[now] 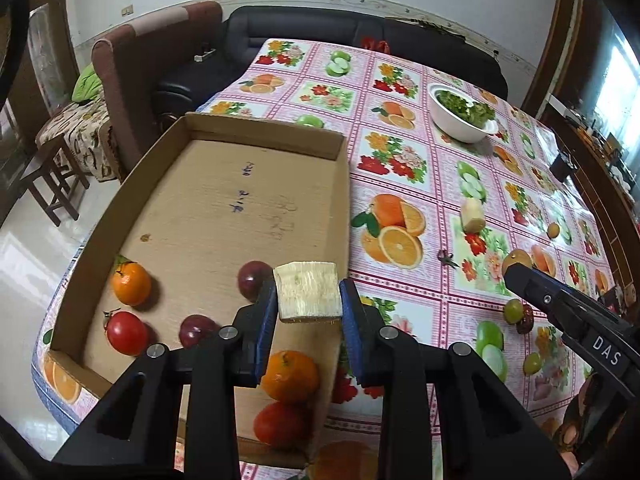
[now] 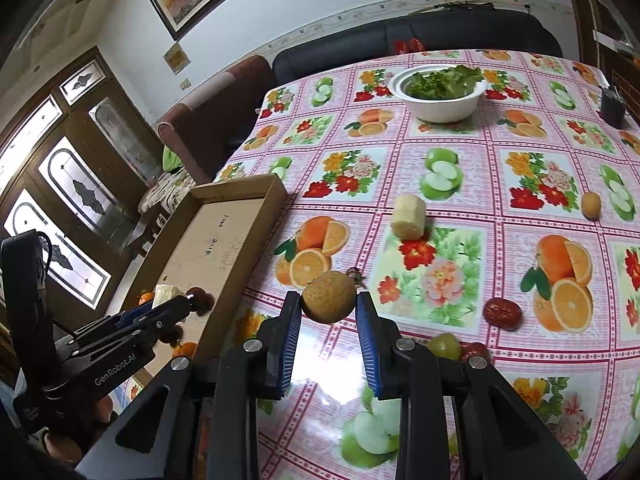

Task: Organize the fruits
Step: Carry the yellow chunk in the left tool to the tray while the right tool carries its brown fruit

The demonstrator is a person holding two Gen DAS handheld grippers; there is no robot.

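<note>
Blue-padded fingers of the left gripper (image 1: 308,294) pinch a pale peeled sugarcane chunk (image 1: 309,293), one pad on each cut flank, with its fibrous end toward the lens. It hangs over the near right part of the cardboard tray (image 1: 224,128). Below and left of the claw lie two dark passion fruits (image 1: 253,278), a tomato (image 1: 127,333) and a mandarin (image 1: 131,283); directly beneath it sit another mandarin (image 1: 290,376) and a second tomato (image 1: 280,424). The chunk looks stiff, light and probably juicy, so flat-side contact seems the safe hold; its rounded skin would likely slip.

Across in the right wrist view, the right gripper (image 2: 329,304) is closed on a brown rough-skinned round fruit (image 2: 329,297), lifted above the tablecloth (image 2: 500,168). Its skin seems thin, so a gentle squeeze across the widest part should do. Ahead and slightly right of this claw stands a second sugarcane piece (image 2: 409,216); to its right lie a red date (image 2: 502,313) and a green grape (image 2: 445,346); farther right, a small brown fruit (image 2: 591,204). The tray is off to its left.
</note>
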